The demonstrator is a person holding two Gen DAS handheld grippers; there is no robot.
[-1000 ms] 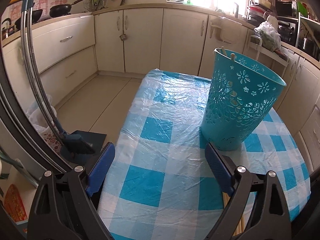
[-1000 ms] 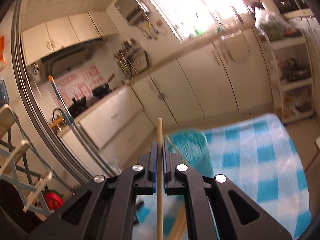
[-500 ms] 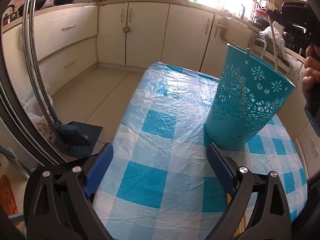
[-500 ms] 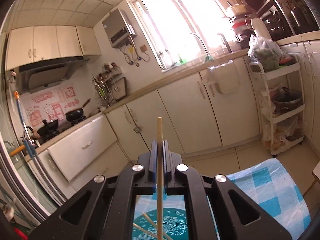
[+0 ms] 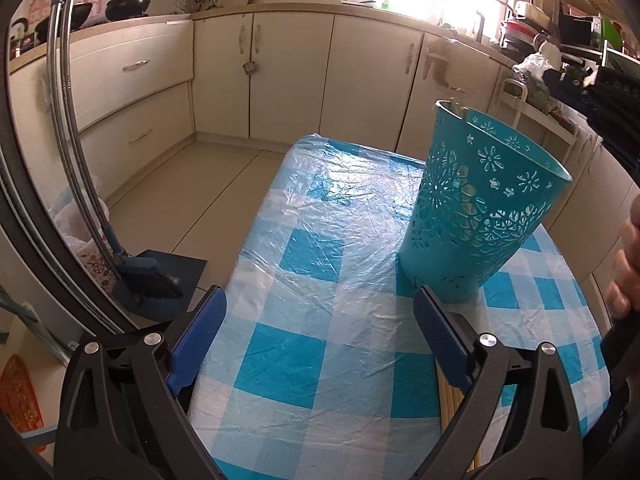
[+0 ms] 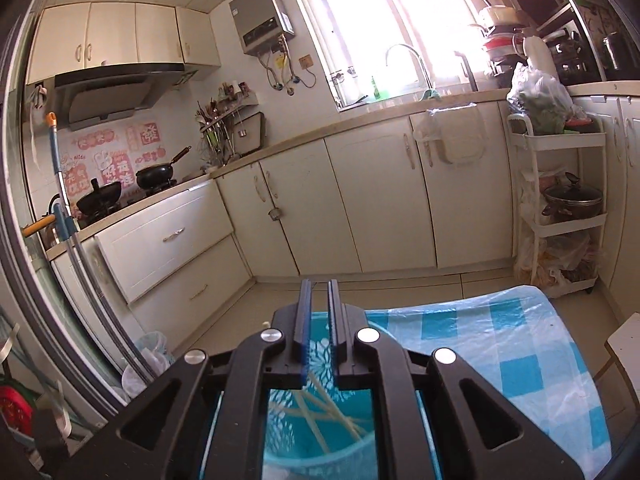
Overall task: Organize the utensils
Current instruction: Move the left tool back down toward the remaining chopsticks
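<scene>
Table (image 5: pixel 320 344): checked blue-and-white cloth under clear, wrinkled plastic film; rounded near edge.

Left gripper (image 5: pixel 318 336): low over the near end of the table, blue-padded fingers (image 5: pixel 198 330) spread wide with nothing between them.

Chopsticks, loose (image 5: pixel 450 404): pale wooden sticks lying on the cloth beneath the right-hand finger of the left gripper, partly hidden by it. Seen in the left wrist view only.

Basket (image 5: pixel 476 216): teal plastic, tapered, cut-out flower pattern, standing upright on the table just beyond the left gripper's right-hand finger.

Right gripper (image 6: pixel 319 320): directly above the open basket (image 6: pixel 288 436), fingers drawn close with a narrow gap and gripping nothing.

Chopsticks, in basket (image 6: pixel 320 408): several pale sticks leaning crosswise inside. Only the right wrist view looks down into the basket; the left wrist view shows just stick tips at the far rim.

Hand (image 5: pixel 624 264): part of the person's hand at the right edge of the left wrist view.

Floor: pale tiles, a dustpan with brush (image 5: pixel 160 280) beside the table.

Far side: cream cabinets (image 6: pixel 360 200) under a counter, black pans (image 6: pixel 128 184) on the hob, tap (image 6: pixel 408 60) beneath a bright window, white shelf trolley (image 6: pixel 560 208) holding a lidded pot.
</scene>
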